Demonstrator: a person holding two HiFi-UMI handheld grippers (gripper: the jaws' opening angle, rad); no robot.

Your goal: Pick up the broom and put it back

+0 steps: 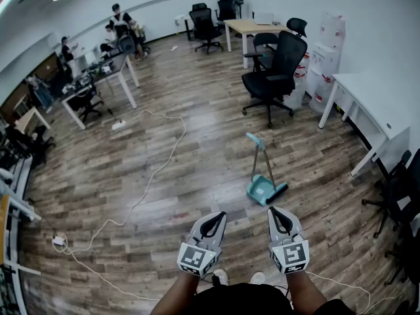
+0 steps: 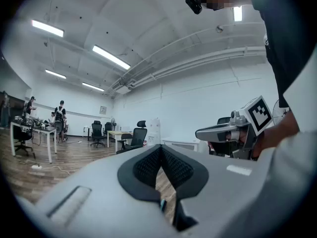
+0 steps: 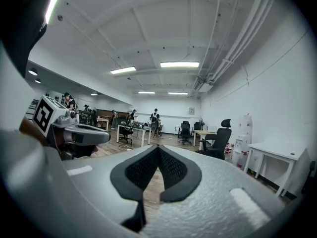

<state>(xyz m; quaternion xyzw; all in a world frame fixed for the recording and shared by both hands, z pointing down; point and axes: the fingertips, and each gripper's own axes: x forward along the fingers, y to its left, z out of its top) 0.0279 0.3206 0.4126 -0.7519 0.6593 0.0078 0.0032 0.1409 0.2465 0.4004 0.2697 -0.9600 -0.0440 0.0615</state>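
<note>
Approach is the step in hand: my left gripper and right gripper have jaws together, empty, well apart from the broom, so next I close in and open one.

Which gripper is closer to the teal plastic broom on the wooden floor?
Right. The right gripper points almost at the teal plastic broom; the left gripper is farther off, to its left.

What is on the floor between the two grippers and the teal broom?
Nothing: in the head view, only bare wooden floor separates the left gripper and right gripper from the broom. The white cable runs off to the left.
</note>
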